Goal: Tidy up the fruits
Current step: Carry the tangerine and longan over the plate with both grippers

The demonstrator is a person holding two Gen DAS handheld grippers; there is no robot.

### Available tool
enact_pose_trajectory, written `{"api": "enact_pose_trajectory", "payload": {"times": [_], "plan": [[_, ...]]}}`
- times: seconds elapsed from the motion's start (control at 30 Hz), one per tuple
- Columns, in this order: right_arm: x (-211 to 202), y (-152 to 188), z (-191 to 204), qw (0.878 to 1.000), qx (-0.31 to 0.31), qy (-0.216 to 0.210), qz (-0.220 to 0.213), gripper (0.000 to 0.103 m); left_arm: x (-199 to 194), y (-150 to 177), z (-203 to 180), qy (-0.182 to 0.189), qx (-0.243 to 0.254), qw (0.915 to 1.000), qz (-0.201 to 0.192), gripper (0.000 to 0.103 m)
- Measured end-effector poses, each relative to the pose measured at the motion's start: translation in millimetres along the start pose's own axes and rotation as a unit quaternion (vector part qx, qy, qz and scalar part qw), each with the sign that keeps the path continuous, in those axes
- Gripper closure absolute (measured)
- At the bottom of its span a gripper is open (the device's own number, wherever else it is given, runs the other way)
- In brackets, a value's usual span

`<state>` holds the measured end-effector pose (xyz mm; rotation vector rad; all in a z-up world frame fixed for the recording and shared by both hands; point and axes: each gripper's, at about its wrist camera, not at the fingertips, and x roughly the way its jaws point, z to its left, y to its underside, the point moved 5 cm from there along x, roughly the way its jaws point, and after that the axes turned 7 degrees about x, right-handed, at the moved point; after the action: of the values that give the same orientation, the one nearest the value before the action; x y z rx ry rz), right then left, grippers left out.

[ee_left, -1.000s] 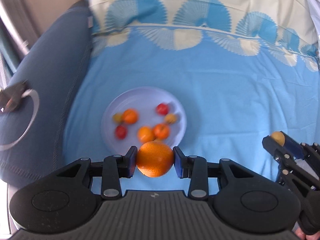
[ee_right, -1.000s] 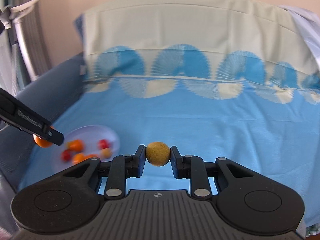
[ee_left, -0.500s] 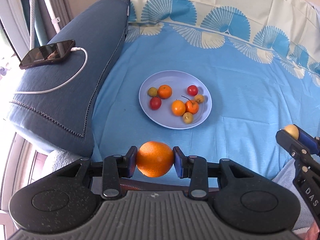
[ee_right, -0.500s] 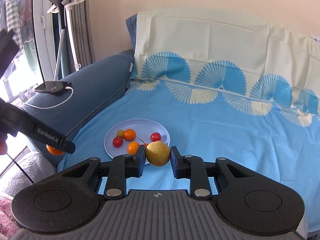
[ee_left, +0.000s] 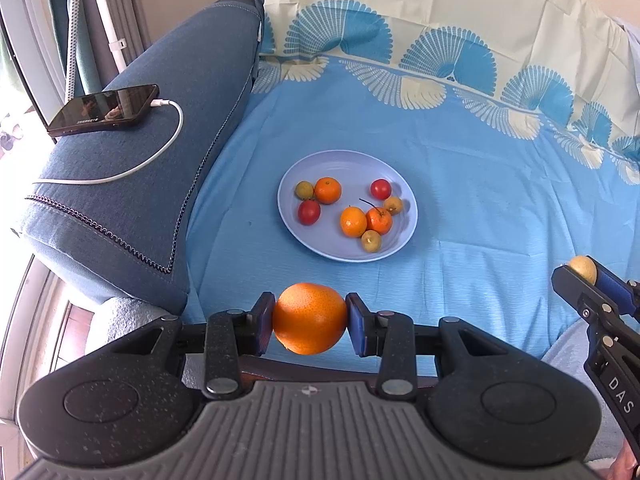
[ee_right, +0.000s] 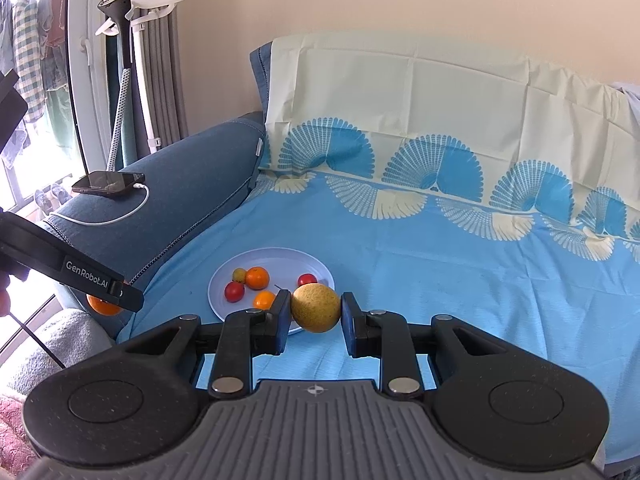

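Our left gripper (ee_left: 310, 320) has its jaws closed partway on a large orange (ee_left: 309, 318), pads pressing both sides. Our right gripper (ee_right: 315, 309) has its jaws nearly together, clamped on a small yellow fruit (ee_right: 316, 308). Both fruits hang above the blue bedsheet (ee_left: 480, 200). The plate (ee_left: 320, 248) of small fruits lies at twelve o'clock from the orange. Only the right wrist view shows the wall (ee_right: 400, 8) and hanging clothes (ee_right: 28, 40) at ten o'clock.
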<state>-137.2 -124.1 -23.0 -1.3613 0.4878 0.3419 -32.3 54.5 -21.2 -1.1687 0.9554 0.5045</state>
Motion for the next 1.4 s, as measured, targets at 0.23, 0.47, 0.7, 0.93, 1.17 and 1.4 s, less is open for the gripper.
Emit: {"api": "enact_pose_trajectory", "payload": {"times": [0.23,0.47,0.7,0.93,1.17,1.4], "plan": [[2.5,-0.1,1.8,1.0,-0.003,-0.001,0.003,0.075,1.2,-0.4,1.6,-0.001,0.001,1.0,0.001,0.061],[3.6,0.7,-0.1,1.0,-0.003,-0.002,0.007,0.075,1.7,-0.6,0.9,-0.001,0.0,1.0,0.002,0.061],[6.1,2.0,0.3,1.0,-0.004,-0.003,0.012,0.075,3.9,-0.9,2.0,0.0,0.0,1.0,0.003,0.061],[10.9,1.9,1.9,1.0,-0.009,-0.004,0.019,0.075,9.7,-2.4,4.3,0.0,-0.002,1.0,0.008,0.061],[17.8,4.0,0.7,0.999,-0.012,-0.006,0.032,0.075,18.0,-4.6,6.0,-0.002,-0.006,0.9998,0.016,0.061],[31.3,6.0,0.3,0.999,-0.014,-0.006,0.048,0.075,29.9,-11.4,11.4,-0.002,-0.011,0.9996,0.027,0.061]]}}
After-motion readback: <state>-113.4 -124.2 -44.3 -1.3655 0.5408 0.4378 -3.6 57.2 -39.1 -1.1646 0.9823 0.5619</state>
